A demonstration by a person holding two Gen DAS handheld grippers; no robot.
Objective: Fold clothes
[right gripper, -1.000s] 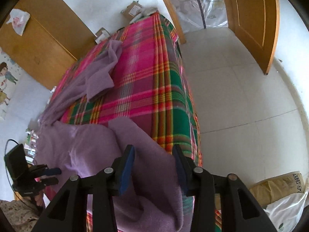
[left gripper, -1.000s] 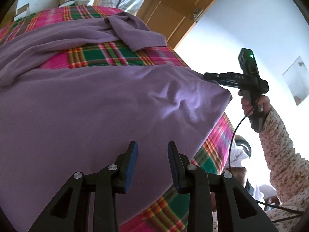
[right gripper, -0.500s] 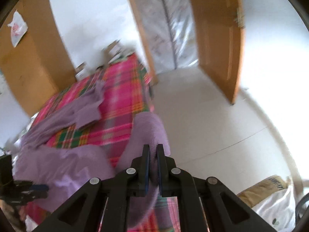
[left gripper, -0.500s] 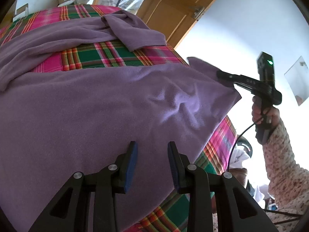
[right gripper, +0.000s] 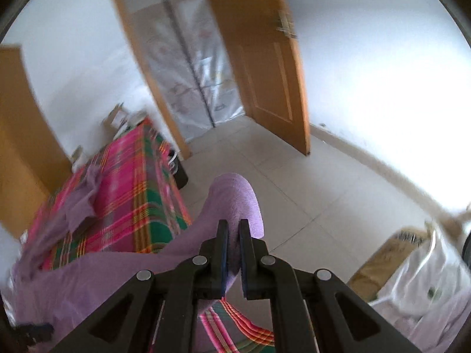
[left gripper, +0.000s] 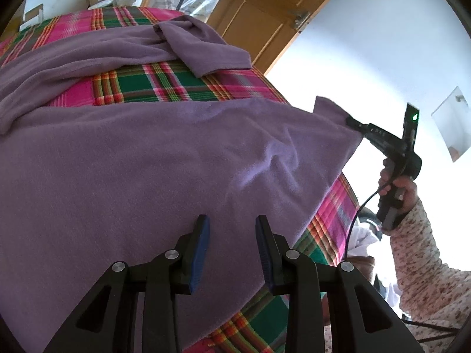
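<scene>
Left wrist view, my left gripper [left gripper: 232, 250]: I see its two blue-padded fingers [left gripper: 200, 250] standing apart, nothing between them, over the near part of the cloth.
Left wrist view, garment [left gripper: 147, 170]: a big purple fleece piece spread flat across the bed, filling the near and middle of the view; a bunched part of it [left gripper: 188, 41] lies at the far end.
Left wrist view, bed cover [left gripper: 164, 85]: pink and green plaid, showing in a band between the flat part and the bunched part, and again at the near right edge.
Left wrist view, my right gripper [left gripper: 351, 123]: out at the right, off the bed edge, pinching the right corner of the garment and lifting it clear of the bed.
Left wrist view, hand [left gripper: 397, 185]: wrapped round the gripper's handle, with a flowered sleeve [left gripper: 424, 264] below it.
Left wrist view, door [left gripper: 265, 14]: wooden, at the far right.
Right wrist view, my right gripper [right gripper: 233, 235]: jaws nearly together, having just been closing, with a fold of the purple garment [right gripper: 235, 200] clamped between the pads and humping up beyond the tips.
Right wrist view, garment: runs from the jaws down to the left onto the bed; this view is blurred.
Right wrist view, bed cover [right gripper: 123, 182]: plaid, to the left, stretching far.
Right wrist view, floor [right gripper: 309, 191]: pale tiles to the right, an open wooden door [right gripper: 265, 67] beyond.
Right wrist view, bag [right gripper: 421, 273]: white plastic, near right.
</scene>
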